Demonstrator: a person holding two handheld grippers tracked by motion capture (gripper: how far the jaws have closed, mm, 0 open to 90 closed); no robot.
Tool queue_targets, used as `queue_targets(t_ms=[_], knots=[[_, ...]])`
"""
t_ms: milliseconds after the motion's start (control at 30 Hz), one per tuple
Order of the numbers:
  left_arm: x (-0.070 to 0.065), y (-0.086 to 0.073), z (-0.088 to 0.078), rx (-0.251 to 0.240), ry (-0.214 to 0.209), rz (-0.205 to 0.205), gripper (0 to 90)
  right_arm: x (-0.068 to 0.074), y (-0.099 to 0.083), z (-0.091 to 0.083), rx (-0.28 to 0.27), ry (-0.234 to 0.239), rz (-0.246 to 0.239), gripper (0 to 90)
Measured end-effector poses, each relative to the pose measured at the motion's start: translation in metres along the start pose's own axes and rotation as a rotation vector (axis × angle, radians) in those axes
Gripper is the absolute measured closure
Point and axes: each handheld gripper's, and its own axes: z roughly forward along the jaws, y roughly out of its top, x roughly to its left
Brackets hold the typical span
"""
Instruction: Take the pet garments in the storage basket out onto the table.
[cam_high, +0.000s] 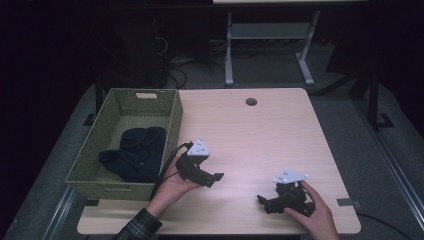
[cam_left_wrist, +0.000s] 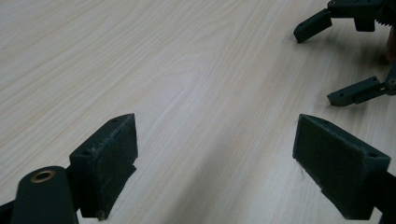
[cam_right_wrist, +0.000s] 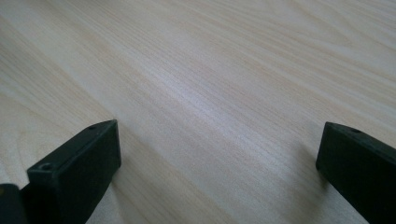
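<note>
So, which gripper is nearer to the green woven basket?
The left. The left gripper is just beside the green woven basket, close to its right wall. The right gripper is farther right, near the front edge of the table.

This looks like a lab or test room rather than a home. A pale wood-grain desk (cam_high: 260, 130) with a round cable hole (cam_high: 251, 101) stands on grey carpet (cam_high: 345, 120). Behind it, loose cables (cam_high: 175, 70) trail on the floor beside the metal legs of a second bench (cam_high: 230, 50) (its top is cut off). The dim background is probably equipment racks.
</note>
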Motion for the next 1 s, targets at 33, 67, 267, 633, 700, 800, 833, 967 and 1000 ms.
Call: queue_targets(t_ms=[33, 67, 267, 633, 700, 800, 833, 967, 1000], knots=[[0.000, 0.001, -0.001, 0.000, -0.002, -0.002, 13.4, 0.000, 0.000, 0.000, -0.001, 0.000, -0.001, 0.0], [0.000, 0.002, -0.002, -0.005, -0.002, -0.002, 13.4, 0.000, 0.000, 0.000, -0.001, 0.000, -0.001, 0.0], [0.002, 0.008, -0.006, -0.011, -0.007, 0.001, 13.4, 0.000, 0.000, 0.000, -0.001, 0.000, -0.001, 0.0], [0.007, 0.020, -0.015, -0.037, -0.003, -0.010, 13.5, 0.000, 0.000, 0.000, -0.001, 0.000, -0.001, 0.0], [0.009, 0.024, -0.018, -0.048, 0.000, -0.013, 13.5, 0.000, 0.000, 0.000, -0.001, 0.000, -0.001, 0.0], [0.011, 0.027, -0.021, -0.056, 0.003, -0.010, 13.5, 0.000, 0.000, 0.000, -0.001, 0.000, -0.001, 0.0], [0.011, 0.027, -0.021, -0.056, 0.003, -0.010, 13.5, 0.000, 0.000, 0.000, -0.001, 0.000, -0.001, 0.0], [0.013, 0.030, -0.025, -0.053, 0.000, -0.010, 13.6, 0.000, 0.000, 0.000, -0.001, 0.000, -0.001, 0.0], [0.014, 0.032, -0.026, -0.056, 0.002, -0.011, 13.6, 0.000, 0.000, 0.000, -0.001, 0.000, -0.001, 0.0]])
